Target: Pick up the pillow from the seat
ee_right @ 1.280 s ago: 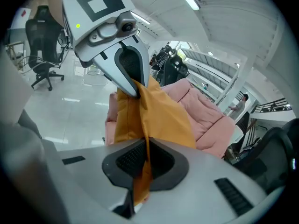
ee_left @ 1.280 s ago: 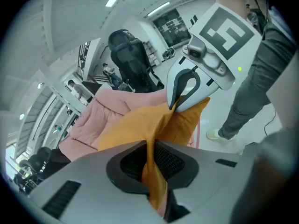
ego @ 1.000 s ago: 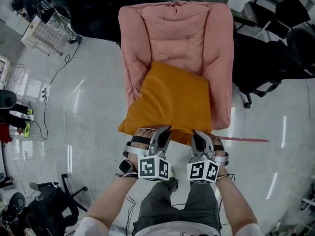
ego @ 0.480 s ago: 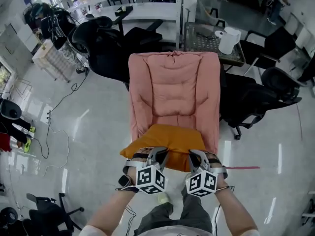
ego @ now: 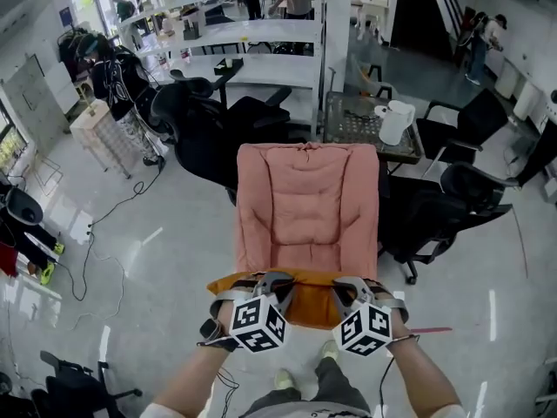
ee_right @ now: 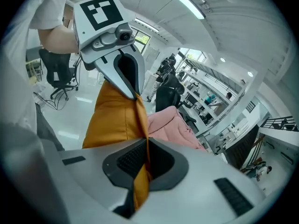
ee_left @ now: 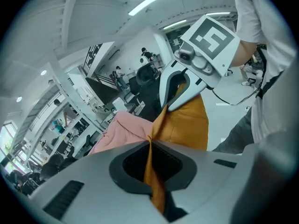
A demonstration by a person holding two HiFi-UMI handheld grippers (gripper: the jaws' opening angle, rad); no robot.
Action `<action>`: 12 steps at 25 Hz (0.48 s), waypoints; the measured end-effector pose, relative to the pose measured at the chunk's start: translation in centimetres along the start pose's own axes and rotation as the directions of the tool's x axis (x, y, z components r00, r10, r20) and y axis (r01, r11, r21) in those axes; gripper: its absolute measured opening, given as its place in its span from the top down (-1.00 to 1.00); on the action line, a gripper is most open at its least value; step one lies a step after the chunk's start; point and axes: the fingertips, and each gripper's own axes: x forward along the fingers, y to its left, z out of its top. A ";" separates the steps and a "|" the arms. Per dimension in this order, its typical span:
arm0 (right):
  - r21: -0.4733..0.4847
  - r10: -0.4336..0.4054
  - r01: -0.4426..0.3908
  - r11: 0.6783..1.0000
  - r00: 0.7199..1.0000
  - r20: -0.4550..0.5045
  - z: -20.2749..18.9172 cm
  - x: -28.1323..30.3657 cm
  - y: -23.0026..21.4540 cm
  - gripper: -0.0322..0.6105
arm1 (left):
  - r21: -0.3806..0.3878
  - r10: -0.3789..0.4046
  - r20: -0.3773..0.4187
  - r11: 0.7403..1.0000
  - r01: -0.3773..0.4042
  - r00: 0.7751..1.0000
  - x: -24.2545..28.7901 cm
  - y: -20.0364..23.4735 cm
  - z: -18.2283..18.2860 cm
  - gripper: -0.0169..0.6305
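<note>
The orange pillow [ego: 305,301] hangs clear of the pink cushioned seat [ego: 306,207], in front of its front edge. My left gripper [ego: 271,282] is shut on the pillow's near edge at the left. My right gripper [ego: 345,286] is shut on the same edge at the right. In the left gripper view a pinched fold of orange fabric [ee_left: 152,164] runs between the closed jaws of the left gripper [ee_left: 150,141], and the right gripper [ee_left: 166,109] grips the pillow beyond. The right gripper view shows the right gripper [ee_right: 145,141] clamping the pillow [ee_right: 114,118] beside the left gripper [ee_right: 136,95].
Black office chairs [ego: 204,120] stand left of the seat and others [ego: 457,207] to its right. Behind it is a mesh table with a white jug [ego: 393,122]. Cables [ego: 91,233] trail over the shiny floor at the left. A thin red strip [ego: 431,330] lies near my right arm.
Both grippers have risen together with the pillow. It lay on the seat cushion a second ago and now hangs free in front of it. The seat looks farther away.
</note>
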 end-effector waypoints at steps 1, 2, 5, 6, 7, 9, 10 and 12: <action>-0.004 0.001 -0.001 1.000 1.000 0.005 0.6 -0.6 -0.5 0.84 | 0.002 0.001 0.006 1.000 -0.001 1.000 -0.7 0.5 0.6 0.88; -0.007 0.002 -0.002 1.000 1.000 0.010 1.2 -1.1 -1.0 0.84 | 0.004 0.001 0.010 1.000 -0.001 1.000 -1.4 1.0 1.1 0.88; -0.017 0.005 -0.005 1.000 1.000 0.026 3.2 -2.7 -2.0 0.84 | 0.008 0.013 0.026 1.000 -0.013 1.000 -3.7 2.1 2.4 0.88; -0.022 0.004 -0.003 1.000 1.000 0.029 3.7 -3.2 -2.3 0.84 | 0.007 0.019 0.035 1.000 -0.019 0.999 -4.3 2.5 2.8 0.88; -0.026 0.001 0.000 1.000 0.999 0.032 4.2 -3.6 -2.7 0.84 | 0.006 0.025 0.044 1.000 -0.025 0.999 -4.9 2.9 3.2 0.88; -0.037 -0.006 0.007 0.999 0.999 0.039 5.1 -4.3 -3.5 0.84 | 0.002 0.038 0.060 0.999 -0.039 0.997 -5.8 3.6 3.9 0.88; -0.045 -0.010 0.012 0.999 0.999 0.042 5.5 -4.6 -3.8 0.84 | 0.000 0.047 0.066 0.999 -0.048 0.997 -6.2 3.9 4.3 0.89; -0.065 -0.020 0.023 0.998 0.999 0.046 6.3 -5.3 -4.7 0.84 | -0.005 0.068 0.076 0.998 -0.068 0.995 -7.0 4.6 4.9 0.89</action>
